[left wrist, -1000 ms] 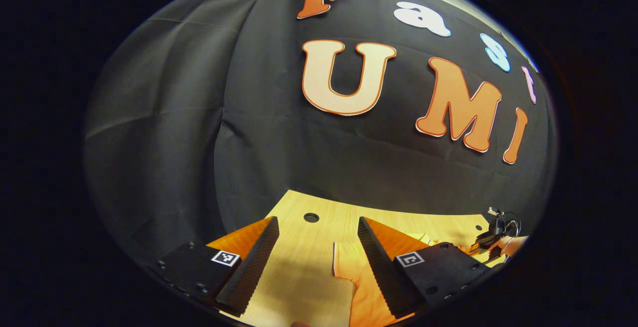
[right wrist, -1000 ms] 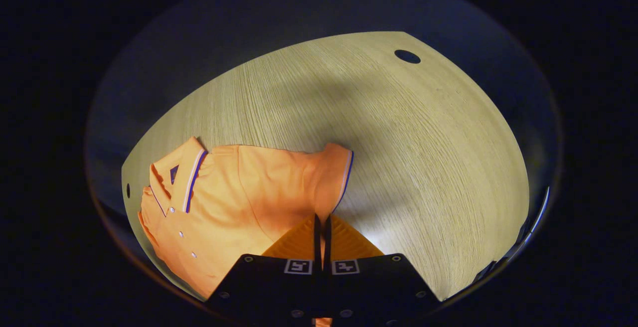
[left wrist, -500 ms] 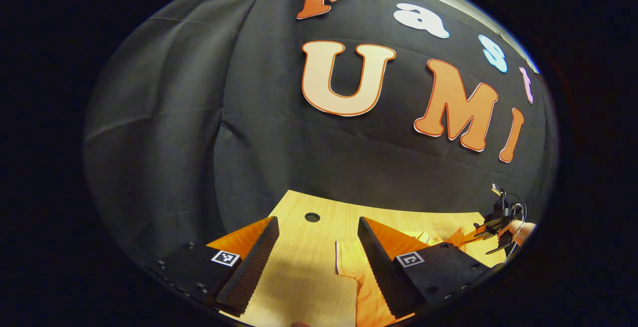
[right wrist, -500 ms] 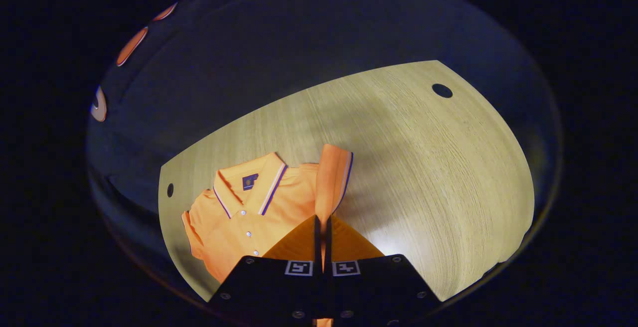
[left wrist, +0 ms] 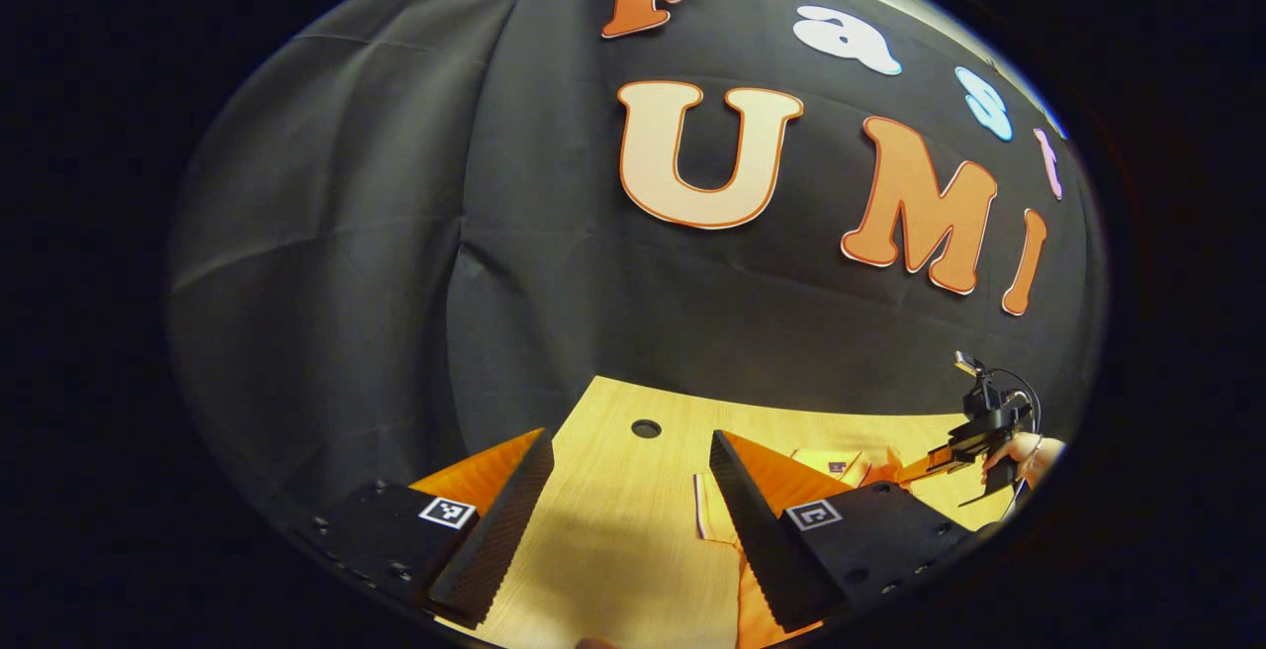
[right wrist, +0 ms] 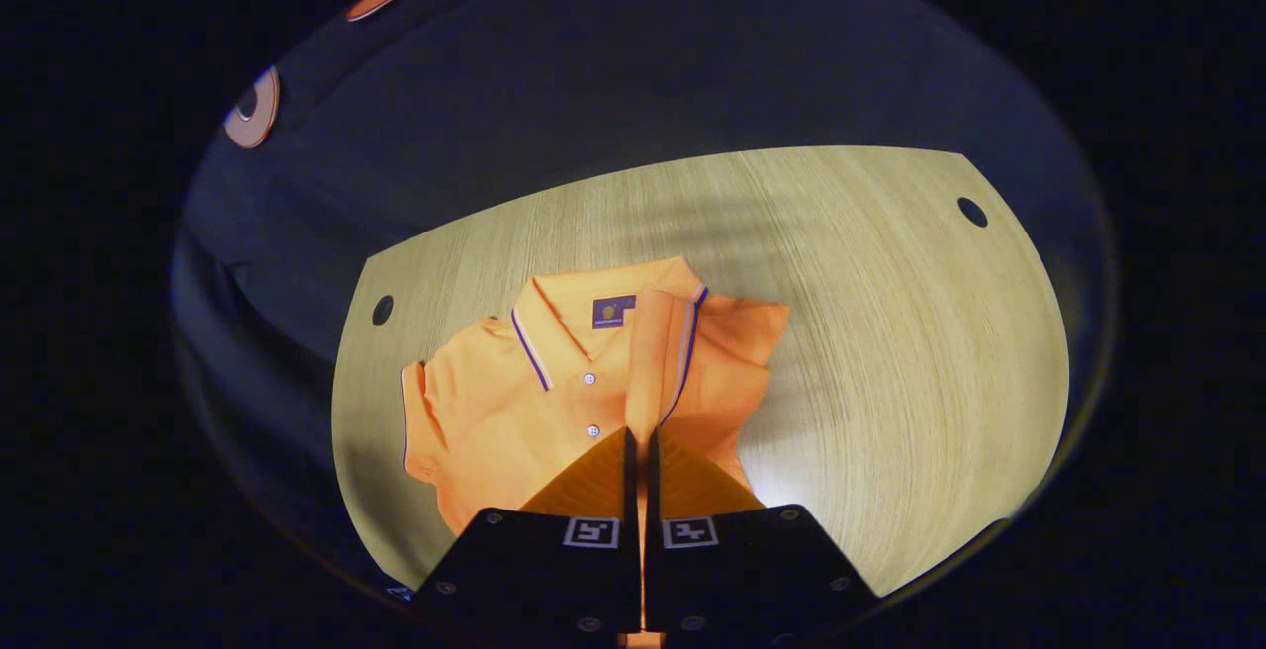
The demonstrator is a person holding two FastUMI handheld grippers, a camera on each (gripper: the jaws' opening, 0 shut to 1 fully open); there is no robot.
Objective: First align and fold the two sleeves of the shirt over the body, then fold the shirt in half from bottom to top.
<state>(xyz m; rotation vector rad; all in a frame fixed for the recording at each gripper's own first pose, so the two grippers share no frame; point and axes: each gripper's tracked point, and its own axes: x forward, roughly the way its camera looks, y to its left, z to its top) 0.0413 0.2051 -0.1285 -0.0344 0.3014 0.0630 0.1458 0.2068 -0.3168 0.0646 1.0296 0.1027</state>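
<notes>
On table (right wrist: 890, 332): one shirt (right wrist: 514, 402), two sleeves (right wrist: 658, 362).

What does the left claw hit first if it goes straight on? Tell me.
Probably the bare wooden table between its open fingers, then the booth's black cloth wall; the orange shirt's sleeve lies just right of that line. Depth is unclear.

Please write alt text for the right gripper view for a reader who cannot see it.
The right gripper, shut on a sleeve, holds it over the front of an orange polo shirt lying on a pale wooden table.
</notes>
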